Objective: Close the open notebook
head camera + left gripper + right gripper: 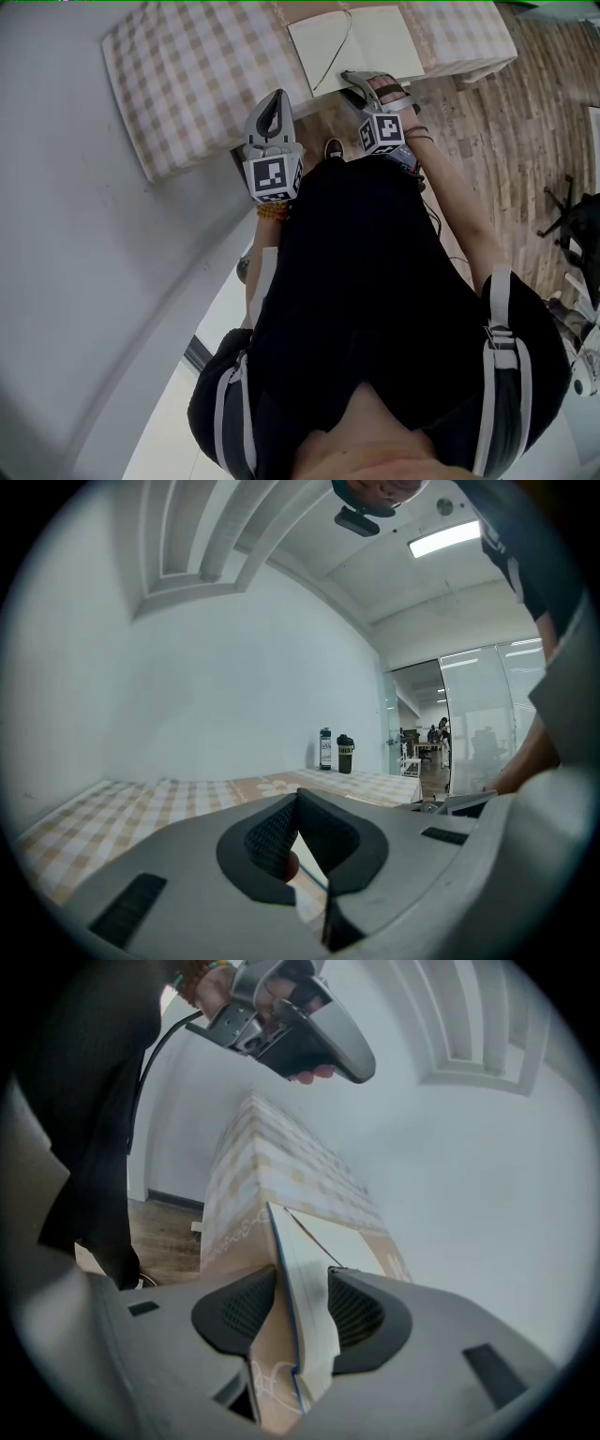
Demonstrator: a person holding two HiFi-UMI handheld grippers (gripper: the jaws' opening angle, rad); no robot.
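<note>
one open notebook (pixel 375 42); two distant bottles (pixel 345 755), labels apparently illegible

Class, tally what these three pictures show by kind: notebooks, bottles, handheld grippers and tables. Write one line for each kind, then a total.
notebook: 1
bottles: 2
grippers, the left gripper and the right gripper: 2
table with a checked cloth: 1
Total: 6
</note>
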